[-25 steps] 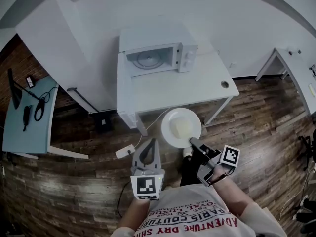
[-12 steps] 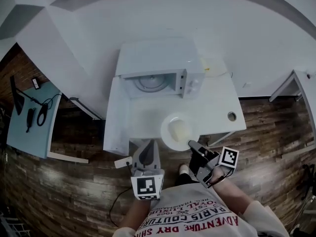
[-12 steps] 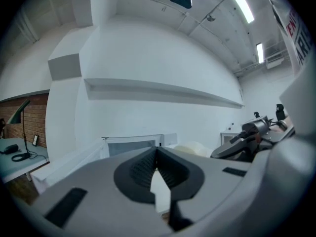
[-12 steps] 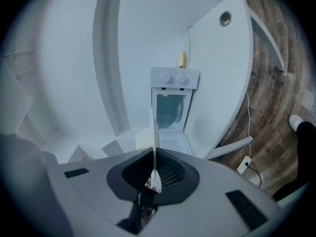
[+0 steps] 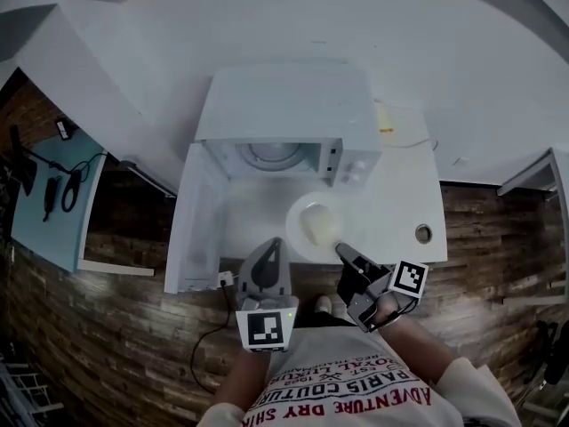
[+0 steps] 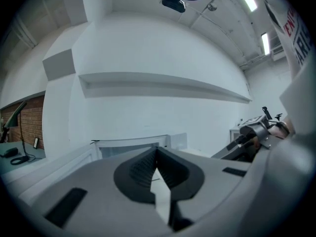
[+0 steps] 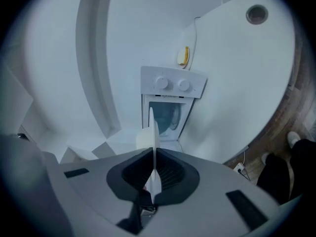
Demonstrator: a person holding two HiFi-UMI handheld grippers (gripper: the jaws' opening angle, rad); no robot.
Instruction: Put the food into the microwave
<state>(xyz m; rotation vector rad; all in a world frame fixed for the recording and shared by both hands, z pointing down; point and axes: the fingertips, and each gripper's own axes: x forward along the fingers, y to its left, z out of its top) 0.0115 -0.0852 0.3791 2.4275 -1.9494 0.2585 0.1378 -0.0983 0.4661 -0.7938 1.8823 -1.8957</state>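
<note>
Item 1. Microwave: white, top centre of the head view, standing at the back of a white table. Its door is swung open toward the left of the frame, and the glass turntable shows inside. In the right gripper view the two dials lie on the panel at the top of the oven.

Item 2. Plate: white and round, carrying a pale lump of food. It is at the centre of the head view, over the table in front of the open cavity. Whether it rests on the table or is held clear of it cannot be told.

Item 3. Right gripper: lower centre-right, jaws closed on the near rim of the plate. In its own view that rim shows edge-on between the pads.

Item 4. Left gripper: lower centre, just left of the plate and apart from it. Its jaw tips are together, with nothing between them.

Item 5. Round hole: in the table top, right of centre.

Item 6. Yellow object: small, on the table to the right of the microwave; its kind is not legible.

Item 7. Side table: blue-green, left edge of the frame, bearing dark cabled items.

Item 8. Floor: dark wood planks, with a cable trailing at lower left.
</note>
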